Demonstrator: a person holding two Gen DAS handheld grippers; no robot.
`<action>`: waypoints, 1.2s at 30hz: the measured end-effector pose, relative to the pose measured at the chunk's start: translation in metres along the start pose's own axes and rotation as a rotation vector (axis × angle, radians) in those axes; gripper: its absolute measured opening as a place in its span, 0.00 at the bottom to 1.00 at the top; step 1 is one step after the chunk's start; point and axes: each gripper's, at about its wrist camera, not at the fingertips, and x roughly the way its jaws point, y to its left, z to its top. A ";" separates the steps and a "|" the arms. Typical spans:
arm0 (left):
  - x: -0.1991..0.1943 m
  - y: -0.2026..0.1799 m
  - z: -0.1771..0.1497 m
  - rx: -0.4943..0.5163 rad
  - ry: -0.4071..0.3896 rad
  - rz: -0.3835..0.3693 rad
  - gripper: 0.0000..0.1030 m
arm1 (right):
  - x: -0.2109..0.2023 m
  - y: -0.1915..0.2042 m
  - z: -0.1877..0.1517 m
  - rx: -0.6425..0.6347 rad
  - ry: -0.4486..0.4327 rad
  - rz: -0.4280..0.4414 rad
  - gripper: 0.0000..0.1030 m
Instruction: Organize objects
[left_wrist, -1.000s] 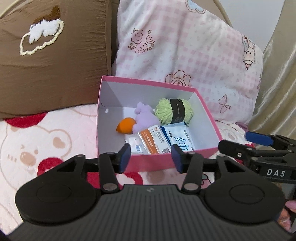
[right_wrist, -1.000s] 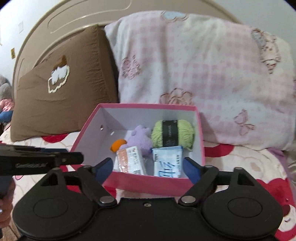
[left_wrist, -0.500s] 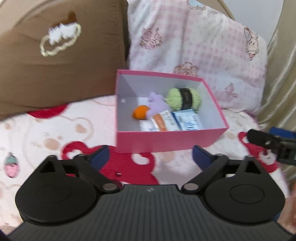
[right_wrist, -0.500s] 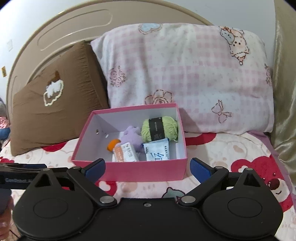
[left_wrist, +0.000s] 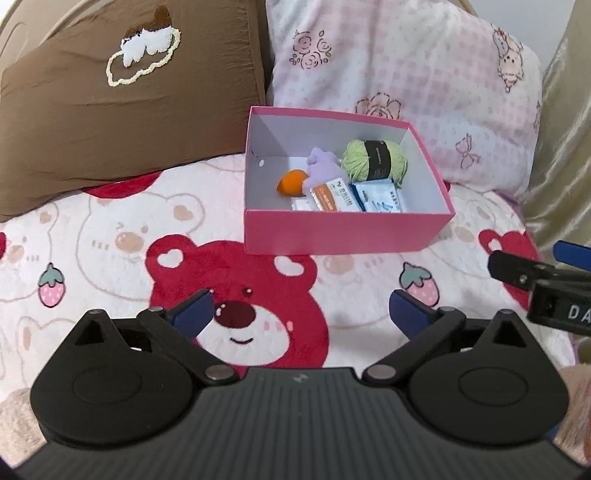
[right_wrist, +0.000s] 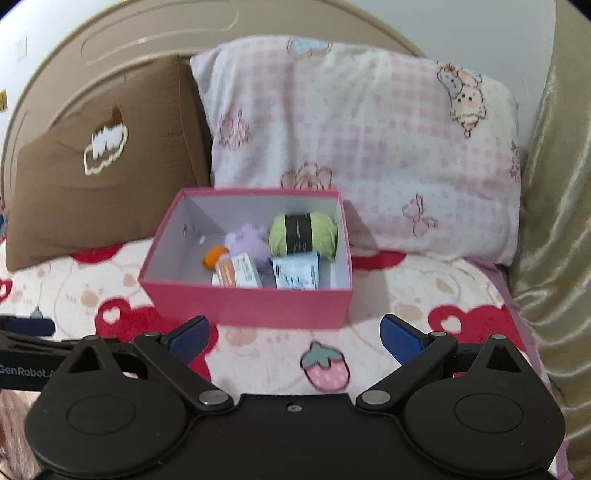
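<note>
A pink box stands on the bed in front of the pillows. Inside lie a green yarn ball, a purple plush, an orange ball, an orange-and-white packet and a blue-and-white packet. My left gripper is open and empty, well short of the box. My right gripper is open and empty, just short of the box's front wall. The right gripper also shows at the right edge of the left wrist view.
A brown pillow and a pink checked pillow lean on the headboard behind the box. A bear-print blanket covers the bed. A gold curtain hangs on the right.
Both grippers have drawn back from the box. The left gripper's jaws have opened wide from a narrower gap. The box and its contents have not moved.
</note>
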 end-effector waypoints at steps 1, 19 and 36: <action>-0.002 0.000 -0.001 0.005 0.008 0.005 1.00 | -0.002 -0.001 -0.001 0.011 0.011 -0.001 0.97; -0.027 0.011 -0.020 0.014 0.063 0.018 1.00 | -0.032 -0.013 -0.024 0.083 0.075 -0.014 0.97; -0.032 0.003 -0.030 0.073 0.120 -0.010 1.00 | -0.043 -0.003 -0.039 0.060 0.105 -0.025 0.97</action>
